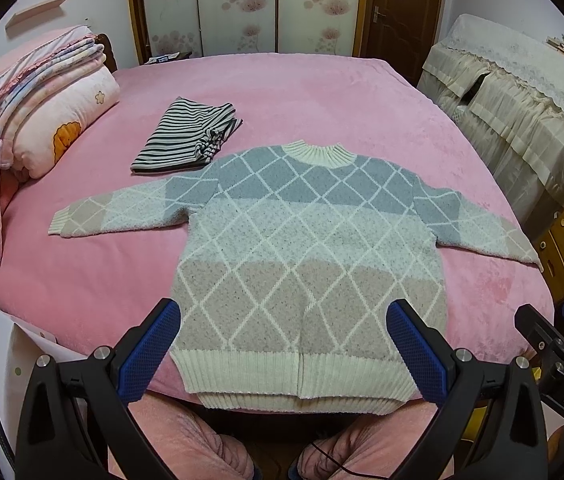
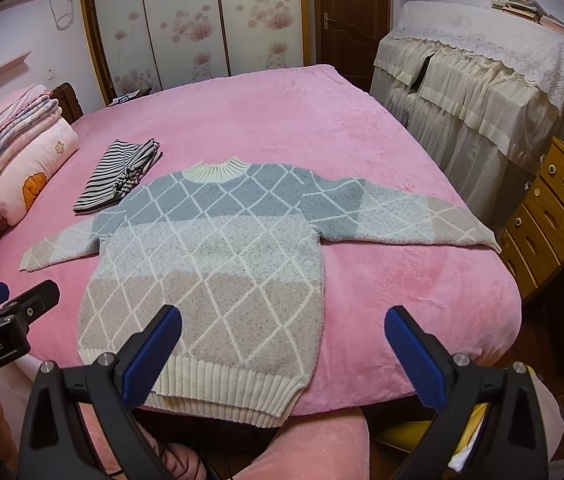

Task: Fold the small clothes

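My left tool (image 1: 283,354) and right tool (image 2: 282,354) both gape empty above the argyle sweater (image 1: 301,256), spread flat on the pink bed (image 1: 321,96). Its right cuff (image 2: 489,242), at three o'clock, overhangs the edge and could drag the sleeve off.

Even, soft indoor light; faint shadows only. Sharp focus ahead of the fingers. Strong fisheye bending and black vignette at the frame edges.
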{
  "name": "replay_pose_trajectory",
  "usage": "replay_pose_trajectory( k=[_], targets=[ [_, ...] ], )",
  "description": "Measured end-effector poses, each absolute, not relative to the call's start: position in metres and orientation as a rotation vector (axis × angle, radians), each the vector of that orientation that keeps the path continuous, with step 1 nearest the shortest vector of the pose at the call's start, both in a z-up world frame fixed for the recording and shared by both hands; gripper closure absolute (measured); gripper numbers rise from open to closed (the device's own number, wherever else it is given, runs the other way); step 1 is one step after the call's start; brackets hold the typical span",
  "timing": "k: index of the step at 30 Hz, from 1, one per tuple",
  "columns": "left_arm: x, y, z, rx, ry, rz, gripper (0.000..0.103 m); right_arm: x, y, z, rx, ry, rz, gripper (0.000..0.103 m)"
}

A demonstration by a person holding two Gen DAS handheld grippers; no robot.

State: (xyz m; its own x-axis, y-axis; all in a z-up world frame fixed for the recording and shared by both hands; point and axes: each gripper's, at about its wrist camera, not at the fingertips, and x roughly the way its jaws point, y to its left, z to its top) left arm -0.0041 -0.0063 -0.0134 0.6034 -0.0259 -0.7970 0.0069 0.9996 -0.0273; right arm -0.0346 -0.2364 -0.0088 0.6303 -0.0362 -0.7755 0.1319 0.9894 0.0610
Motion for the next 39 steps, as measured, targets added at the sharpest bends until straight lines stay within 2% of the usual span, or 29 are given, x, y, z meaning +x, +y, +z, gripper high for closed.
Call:
replay_pose_trajectory(
  k=[8, 27, 31, 39],
  targets=[
    [0.000, -0.011, 0.002, -0.006, 0.885, -0.033, 0.001, -0.038, -0.239, 0.011, 0.094, 0.838, -0.102, 0.001],
    [0.004, -0.041, 0.107, -0.010, 0.756, -0.154, 0.001, -0.066, -0.284, 0.162, -0.095, 0.518, -0.177, 0.001],
    [-0.007, -0.048, 0.122, -0.004, 0.705, -0.139, 0.001, -0.071, -0.293, 0.179, -0.069, 0.519, -0.105, 0.001],
    [-0.010, -0.067, 0.139, 0.043, 0.717, -0.141, 0.001, -0.072, -0.318, 0.185, -0.065, 0.512, -0.142, 0.001]
  ],
)
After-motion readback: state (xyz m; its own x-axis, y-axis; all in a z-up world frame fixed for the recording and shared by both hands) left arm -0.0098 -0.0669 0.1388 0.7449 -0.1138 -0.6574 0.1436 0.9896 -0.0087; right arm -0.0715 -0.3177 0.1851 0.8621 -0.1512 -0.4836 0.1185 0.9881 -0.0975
